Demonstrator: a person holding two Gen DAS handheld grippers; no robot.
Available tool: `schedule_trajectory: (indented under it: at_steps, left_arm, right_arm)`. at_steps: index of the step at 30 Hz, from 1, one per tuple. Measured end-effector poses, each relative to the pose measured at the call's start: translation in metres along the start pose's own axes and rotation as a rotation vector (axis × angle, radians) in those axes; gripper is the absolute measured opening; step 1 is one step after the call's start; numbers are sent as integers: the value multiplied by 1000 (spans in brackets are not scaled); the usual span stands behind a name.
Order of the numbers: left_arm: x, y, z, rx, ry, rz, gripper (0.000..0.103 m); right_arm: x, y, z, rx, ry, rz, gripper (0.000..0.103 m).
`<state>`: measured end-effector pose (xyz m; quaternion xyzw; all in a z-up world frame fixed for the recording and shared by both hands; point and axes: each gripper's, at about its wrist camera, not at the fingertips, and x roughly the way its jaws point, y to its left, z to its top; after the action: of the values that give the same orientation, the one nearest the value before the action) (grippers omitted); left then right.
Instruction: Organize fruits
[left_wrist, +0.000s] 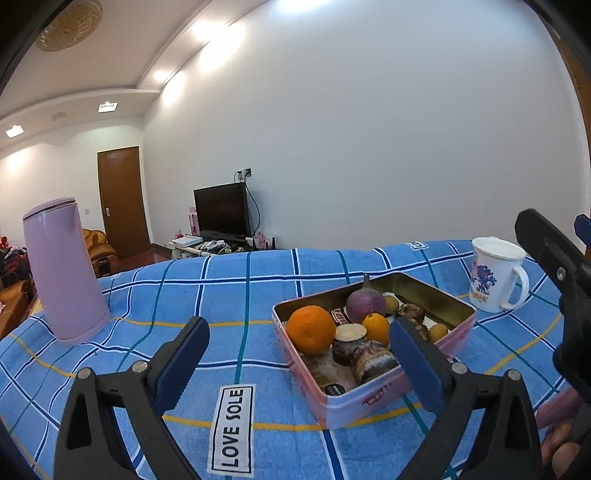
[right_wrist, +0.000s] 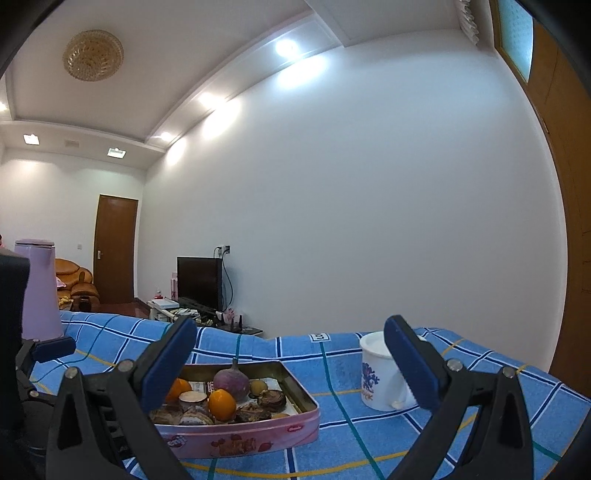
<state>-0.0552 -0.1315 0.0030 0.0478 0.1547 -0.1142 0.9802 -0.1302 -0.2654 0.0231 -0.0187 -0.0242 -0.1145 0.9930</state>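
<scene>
Both my grippers are hanging over the table with the blue checked cloth (left_wrist: 229, 295), and neither one has anything in it.

Left gripper (left_wrist: 299, 365): jaws spread wide, nothing between the pads, just cloth under them and the "LOVE SOLE" label (left_wrist: 232, 430) right in the middle of the gap. Its right finger (left_wrist: 415, 365) overlaps the near right side of the tin in the left wrist view, but I can't tell if it actually touches.

Right gripper (right_wrist: 291, 363): also wide open and empty. In its own view the tin sits behind the left finger and the mug (right_wrist: 380, 373) is partly hidden behind the right finger (right_wrist: 408, 363). From the left camera, I can see the right gripper's black frame poking in at the right edge.

The fruit is all in the pink tin (left_wrist: 369, 398), lid off, sitting on the cloth a bit right of centre. There's a big orange (left_wrist: 310, 328) in the near left corner, a smaller orange (left_wrist: 376, 326) mid-tin, a purple round thing with a stem (left_wrist: 365, 301) behind it, a small yellowish fruit (left_wrist: 391, 303) further back, plus some brown lumpy items and wrappers I can't really identify.

Tall lilac jug (left_wrist: 62, 269) stands well off to the left on the cloth. The mug is right of the tin, near the far edge.
</scene>
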Motion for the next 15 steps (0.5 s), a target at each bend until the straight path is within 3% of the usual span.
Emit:
schedule_trajectory:
  at_steps: [8,12,15]
  left_arm:
    - [4,1,-2,-1,51,0,99]
    - [15,0,-6,16,151,-32,99]
    - [19,-2,-10,34,199,20,99]
  right_arm:
    - [-6,-2,0,6,-15,-5,103]
    - [-7,-2,1,3,-21,-3,103]
    - [-6,-2,0,5,-15,3,103]
